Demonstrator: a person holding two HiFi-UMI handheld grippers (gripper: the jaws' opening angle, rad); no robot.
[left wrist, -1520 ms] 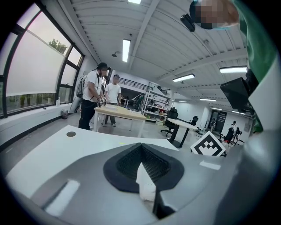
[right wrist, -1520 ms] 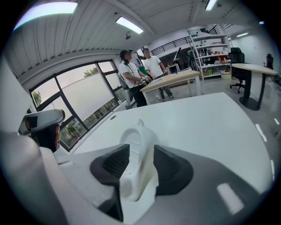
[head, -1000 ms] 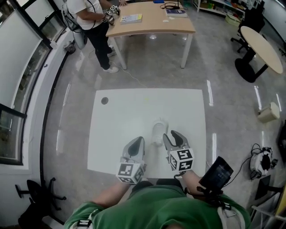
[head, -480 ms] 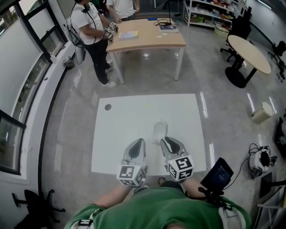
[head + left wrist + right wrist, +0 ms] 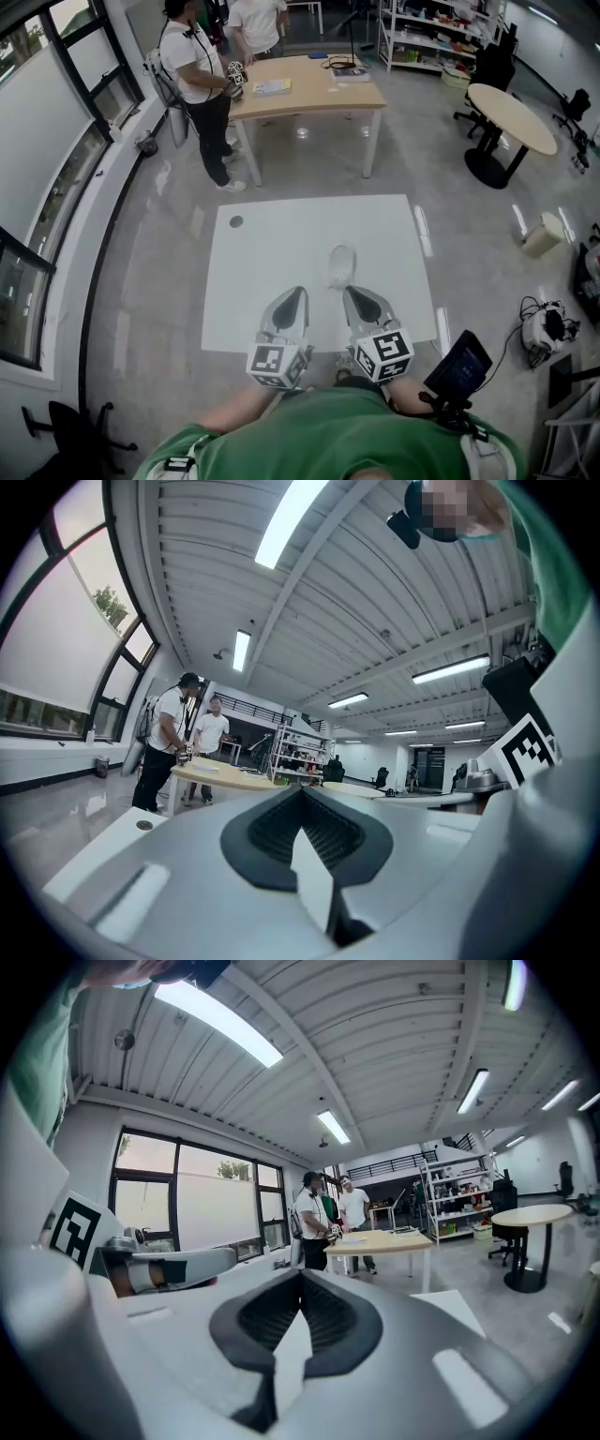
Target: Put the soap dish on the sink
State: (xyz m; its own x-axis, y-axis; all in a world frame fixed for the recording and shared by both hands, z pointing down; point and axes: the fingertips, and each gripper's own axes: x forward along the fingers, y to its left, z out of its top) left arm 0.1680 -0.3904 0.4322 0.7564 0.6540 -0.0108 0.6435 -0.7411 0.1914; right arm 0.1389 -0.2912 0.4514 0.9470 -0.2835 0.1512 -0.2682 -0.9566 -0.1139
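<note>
Only the soap dish [image 5: 341, 265] and a small dark disc [image 5: 235, 222] near the far-left corner interrupted the white worktop [image 5: 281, 291].

Open-plan lab; worktable [image 5: 305, 89], stocked shelves [image 5: 424, 42], office chair [image 5: 570, 108].

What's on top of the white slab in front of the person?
A white soap dish near the middle and a dark round spot at the far-left corner. The left claw and right claw, its jaws just closed on nothing, cover the near edge.
</note>
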